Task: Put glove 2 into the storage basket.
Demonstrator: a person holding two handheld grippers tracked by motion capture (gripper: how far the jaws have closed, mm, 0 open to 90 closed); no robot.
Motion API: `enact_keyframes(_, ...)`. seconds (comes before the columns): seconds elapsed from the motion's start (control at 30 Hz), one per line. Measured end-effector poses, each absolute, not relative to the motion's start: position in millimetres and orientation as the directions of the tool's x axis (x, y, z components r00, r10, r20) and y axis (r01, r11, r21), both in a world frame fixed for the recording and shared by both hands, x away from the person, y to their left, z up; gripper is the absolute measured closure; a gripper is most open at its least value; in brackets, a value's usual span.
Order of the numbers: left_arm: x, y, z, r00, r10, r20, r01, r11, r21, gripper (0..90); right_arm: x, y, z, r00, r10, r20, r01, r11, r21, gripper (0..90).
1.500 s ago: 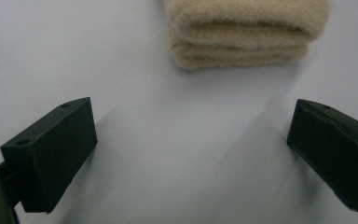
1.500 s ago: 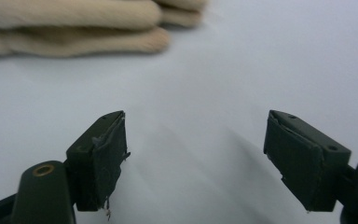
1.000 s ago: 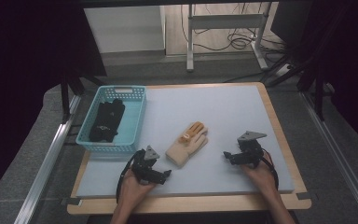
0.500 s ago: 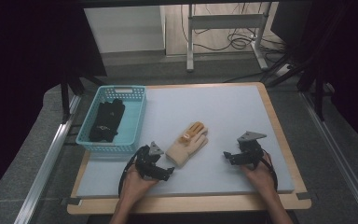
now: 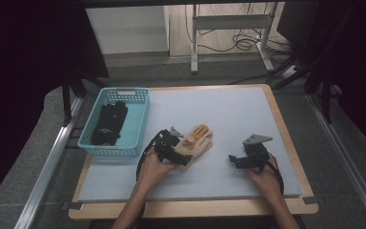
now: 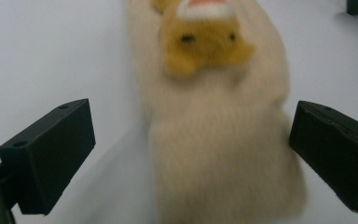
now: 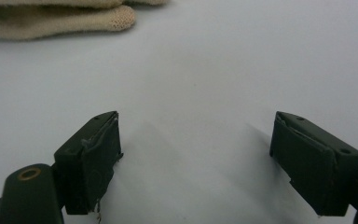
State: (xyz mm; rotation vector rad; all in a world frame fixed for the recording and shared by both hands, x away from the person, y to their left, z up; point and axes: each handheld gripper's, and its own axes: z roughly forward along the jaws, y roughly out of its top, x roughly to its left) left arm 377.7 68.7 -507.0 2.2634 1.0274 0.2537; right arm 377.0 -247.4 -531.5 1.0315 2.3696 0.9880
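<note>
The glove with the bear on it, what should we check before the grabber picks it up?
1. Left gripper open: ok, its jaws stand wide apart.
2. Glove between the jaws: ok, its cuff end lies in the gap in the left gripper view.
3. Jaws touching the glove: cannot tell, the picture is blurred.
4. Glove free of other things: ok, it lies flat on the table, apart from the basket.
5. Room in the basket: ok, one dark glove lies inside, with space beside it.
6. Right gripper out of the way: ok, it is open and off to the side on bare table.
</note>
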Motion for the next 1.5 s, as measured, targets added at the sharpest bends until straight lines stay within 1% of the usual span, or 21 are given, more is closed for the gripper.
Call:
enact_keyframes(0.23, 395.0, 43.8, -515.9, 0.695, 0.714, -0.083, 0.619, -0.535, 0.576, 1.8, 377.0, -247.4, -531.5, -0.662, 0.747, -0.055, 0.486, 0.485, 0.727, 15.9)
enact_keyframes(0.3, 396.3, 37.3, -519.3, 0.701, 0.71, -0.064, 0.616, -0.558, 0.556, 2.1, 377.0, -247.4, -531.5, -0.662, 0.748, -0.056, 0.486, 0.485, 0.727, 15.9)
enact_keyframes(0.43, 396.1, 31.5, -525.4, 0.708, 0.705, -0.036, 0.612, -0.588, 0.53, 3.2, 377.0, -247.4, -531.5, -0.662, 0.747, -0.056, 0.485, 0.485, 0.727, 15.9)
enact_keyframes(0.5, 395.1, 33.0, -525.7, 0.71, 0.703, -0.038, 0.607, -0.584, 0.539, 4.9, 377.0, -247.4, -531.5, -0.662, 0.747, -0.056, 0.485, 0.485, 0.727, 15.9)
enact_keyframes(0.63, 392.4, 36.0, -522.6, 0.717, 0.696, -0.039, 0.601, -0.589, 0.54, 15.9, 377.0, -247.4, -531.6, -0.662, 0.747, -0.057, 0.485, 0.485, 0.727, 15.9)
enact_keyframes(0.73, 390.5, 36.3, -520.8, 0.717, 0.696, -0.038, 0.602, -0.592, 0.536, 22.3, 377.0, -247.4, -531.6, -0.663, 0.747, -0.058, 0.485, 0.487, 0.727, 15.9)
enact_keyframes(0.87, 388.4, 36.4, -517.4, 0.722, 0.691, -0.039, 0.601, -0.597, 0.531, 37.9, 377.0, -247.4, -531.6, -0.663, 0.747, -0.059, 0.485, 0.487, 0.726, 15.9)
enact_keyframes(1.0, 388.7, 36.9, -516.0, 0.72, 0.693, -0.044, 0.606, -0.597, 0.526, 45.7, 377.0, -247.4, -531.6, -0.663, 0.747, -0.06, 0.484, 0.488, 0.726, 15.9)
enact_keyframes(1.1, 388.9, 38.6, -515.4, 0.716, 0.696, -0.06, 0.613, -0.585, 0.531, 49.7, 377.0, -247.4, -531.6, -0.663, 0.747, -0.059, 0.485, 0.488, 0.726, 15.9)
enact_keyframes(1.23, 390.9, 43.2, -513.9, 0.712, 0.696, -0.093, 0.626, -0.569, 0.533, 52.4, 377.1, -247.4, -531.6, -0.663, 0.746, -0.059, 0.484, 0.488, 0.726, 15.9)
enact_keyframes(1.5, 394.6, 51.5, -498.0, 0.688, 0.723, -0.072, 0.636, -0.551, 0.54, 52.8, 376.9, -247.4, -531.6, -0.662, 0.747, -0.058, 0.485, 0.487, 0.727, 15.9)
